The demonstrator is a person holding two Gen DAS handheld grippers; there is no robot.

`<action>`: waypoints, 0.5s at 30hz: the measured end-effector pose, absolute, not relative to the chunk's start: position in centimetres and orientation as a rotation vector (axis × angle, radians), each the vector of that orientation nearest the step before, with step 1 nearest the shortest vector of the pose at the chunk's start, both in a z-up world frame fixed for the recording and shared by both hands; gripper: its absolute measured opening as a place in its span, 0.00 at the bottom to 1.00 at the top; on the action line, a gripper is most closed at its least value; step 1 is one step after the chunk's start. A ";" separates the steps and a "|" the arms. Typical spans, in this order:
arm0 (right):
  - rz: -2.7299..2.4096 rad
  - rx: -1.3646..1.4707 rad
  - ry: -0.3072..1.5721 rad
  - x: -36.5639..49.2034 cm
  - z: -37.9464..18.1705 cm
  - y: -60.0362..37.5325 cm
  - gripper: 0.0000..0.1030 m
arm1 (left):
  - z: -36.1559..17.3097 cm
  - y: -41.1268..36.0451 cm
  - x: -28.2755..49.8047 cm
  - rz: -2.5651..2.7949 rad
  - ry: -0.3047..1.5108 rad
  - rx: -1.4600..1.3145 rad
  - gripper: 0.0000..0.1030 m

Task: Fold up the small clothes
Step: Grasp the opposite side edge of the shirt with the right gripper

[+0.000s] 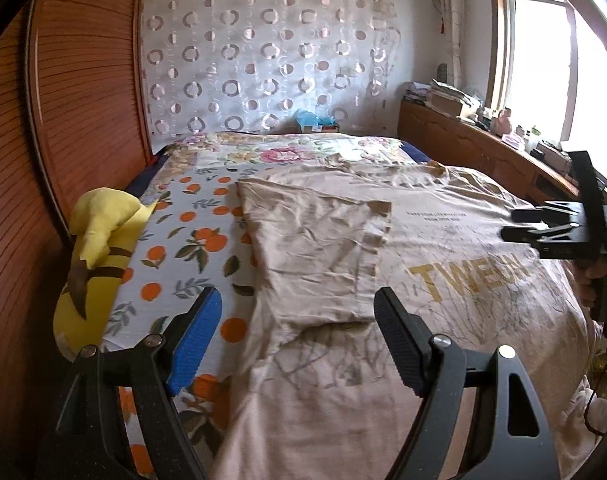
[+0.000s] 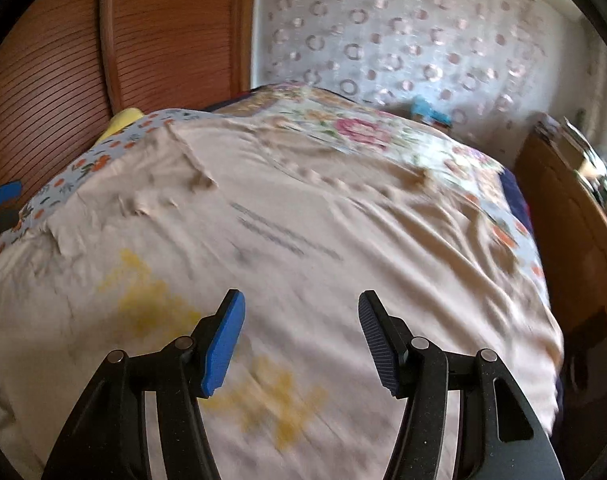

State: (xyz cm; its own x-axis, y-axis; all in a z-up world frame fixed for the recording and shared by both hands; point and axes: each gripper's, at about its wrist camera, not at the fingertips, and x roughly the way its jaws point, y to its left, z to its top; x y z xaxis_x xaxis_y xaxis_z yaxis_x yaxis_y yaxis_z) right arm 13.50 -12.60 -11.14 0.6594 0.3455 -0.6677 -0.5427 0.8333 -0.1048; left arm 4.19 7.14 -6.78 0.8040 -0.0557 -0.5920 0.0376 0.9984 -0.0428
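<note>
Left gripper [image 1: 297,312]: jaws wide apart, nothing between them; two fingers, one with a blue pad [image 1: 195,344], one black; held above the near hem of the folded-in part of the shirt.
Right gripper [image 2: 301,332]: jaws spread, empty; two fingers, again one blue pad [image 2: 223,344], one black; over the shirt's printed front. View motion-blurred. It also shows at the right edge of the left wrist view [image 1: 551,228], hand-held.
T-shirt [image 1: 443,248]: one, beige, spread flat on the bed; left side with sleeve [image 1: 315,248] folded inward over the body; yellow lettering [image 1: 471,280] showing.
Bedspread [image 1: 183,240]: one, orange-fruit and floral print, under the shirt.
Plush toy [image 1: 95,248]: one, yellow, at the bed's left edge beside the wooden slatted panel [image 1: 63,120].
Curtain [image 1: 263,60]: one, ring pattern, behind the bed.
</note>
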 end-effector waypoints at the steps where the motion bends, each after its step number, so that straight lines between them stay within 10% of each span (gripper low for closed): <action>1: 0.502 -0.290 0.681 12.9 -11.0 -13.8 0.59 | -6.8 6.9 4.2 -0.055 0.635 -0.028 0.77; 15: 0.204 -0.049 0.697 7.1 -12.5 -32.2 0.59 | -5.5 2.4 4.6 -0.140 0.612 -0.008 0.77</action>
